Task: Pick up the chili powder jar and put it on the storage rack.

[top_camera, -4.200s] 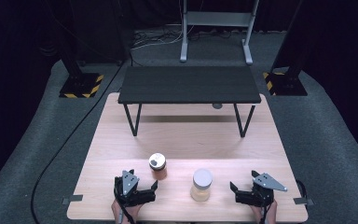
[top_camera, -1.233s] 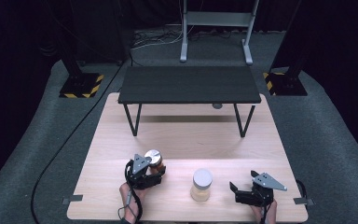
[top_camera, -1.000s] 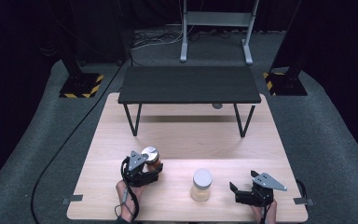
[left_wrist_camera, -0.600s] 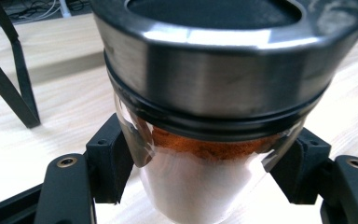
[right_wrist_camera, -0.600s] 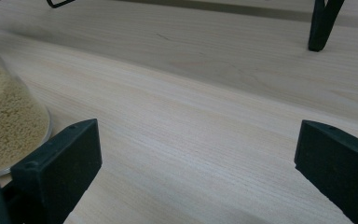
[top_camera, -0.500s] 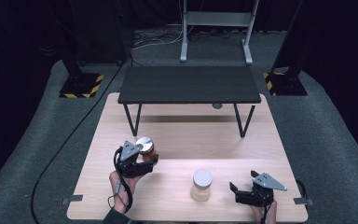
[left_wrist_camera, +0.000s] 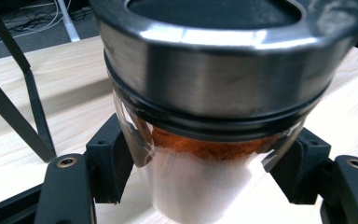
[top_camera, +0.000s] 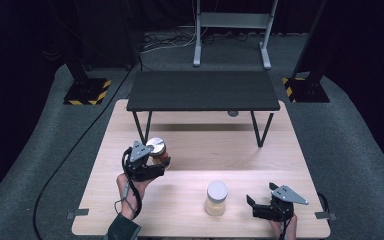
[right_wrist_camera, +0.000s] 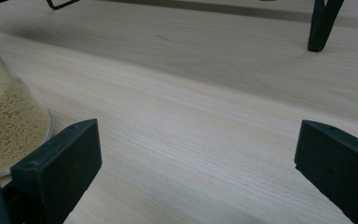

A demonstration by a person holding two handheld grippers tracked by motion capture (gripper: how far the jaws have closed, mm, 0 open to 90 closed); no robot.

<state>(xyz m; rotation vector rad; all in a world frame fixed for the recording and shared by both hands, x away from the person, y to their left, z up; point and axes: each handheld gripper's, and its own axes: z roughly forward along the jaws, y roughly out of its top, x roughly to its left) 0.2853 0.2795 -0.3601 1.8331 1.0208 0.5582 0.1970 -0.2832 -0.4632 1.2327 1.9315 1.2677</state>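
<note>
L gripper (top_camera: 152,159) is clamped on the spice jar (top_camera: 156,149): in the left gripper view both black pads (left_wrist_camera: 109,161) press the glass wall from either side, just under the dark lid band. That view gives detail the high view can't: brushed steel lid (left_wrist_camera: 214,56) w/ a dark inset top, orange-red powder packed in the glass below the band, lower glass washed out by glare. High view gives what the close-up can't: jar sits in the grip near the front-left leg of the black bench (top_camera: 202,90), lid facing up, slightly tilted; person's hand (top_camera: 132,187) and sleeve come in from the bottom edge, cable trailing. Whether the jar base touches the wooden table (top_camera: 190,150) I can't tell from either view.

R gripper (top_camera: 272,207) sits well in front of the bench's right end, near the table's front edge. Its jaws stand wide apart w/ nothing between them: right gripper view shows bare wood grain between the two pads (right_wrist_camera: 60,163). That view also catches the grain jar (right_wrist_camera: 9,121) just beside the left pad, pale yellow granules behind curved glass; touching or not, can't tell. High view shows the same grain jar (top_camera: 216,198) upright w/ a silver lid, front of the bench's middle, a clear gap to the R gripper.
</note>
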